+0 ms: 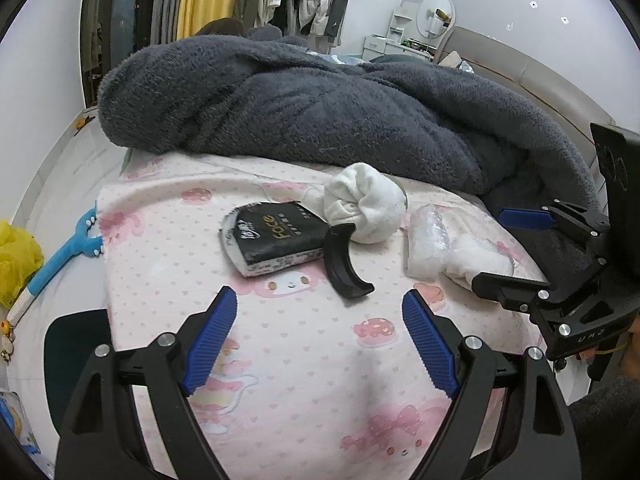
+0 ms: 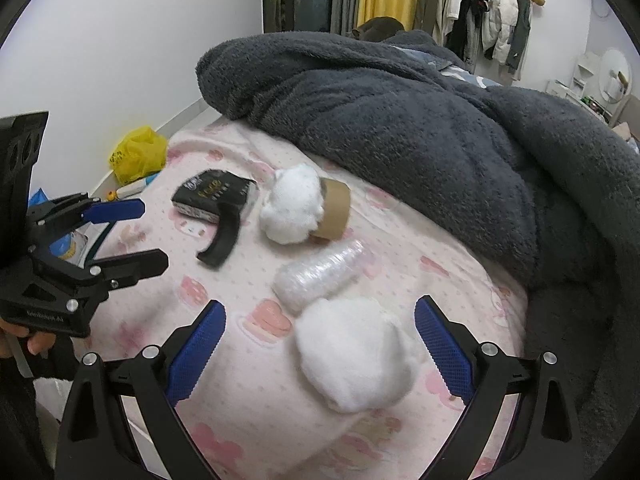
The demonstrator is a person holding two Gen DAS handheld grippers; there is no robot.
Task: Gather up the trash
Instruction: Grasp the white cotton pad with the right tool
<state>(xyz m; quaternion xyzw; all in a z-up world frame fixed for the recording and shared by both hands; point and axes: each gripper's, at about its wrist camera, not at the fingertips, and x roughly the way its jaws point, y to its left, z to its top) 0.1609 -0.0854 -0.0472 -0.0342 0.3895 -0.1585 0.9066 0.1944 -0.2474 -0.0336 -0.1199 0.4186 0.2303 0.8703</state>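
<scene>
Trash lies on a pink patterned bed sheet [image 1: 304, 380]. In the left wrist view I see a black tissue pack [image 1: 272, 236], a black curved plastic piece [image 1: 344, 264], a white wad [image 1: 364, 208], a clear plastic roll [image 1: 426, 240] and a second white wad [image 1: 480, 258]. My left gripper [image 1: 320, 300] is open just short of the curved piece, holding nothing. In the right wrist view the near white wad [image 2: 352, 356] lies between the spread fingers of my right gripper [image 2: 320, 306], which is open. A cardboard tube [image 2: 334, 208] sits behind the far wad [image 2: 292, 208].
A bulky dark grey blanket [image 1: 320, 112] covers the bed behind the items. A yellow plastic bag [image 2: 138, 154] and a blue object [image 1: 64, 256] lie on the floor at the left of the bed. Clothes hang on a rack [image 2: 488, 12] at the back.
</scene>
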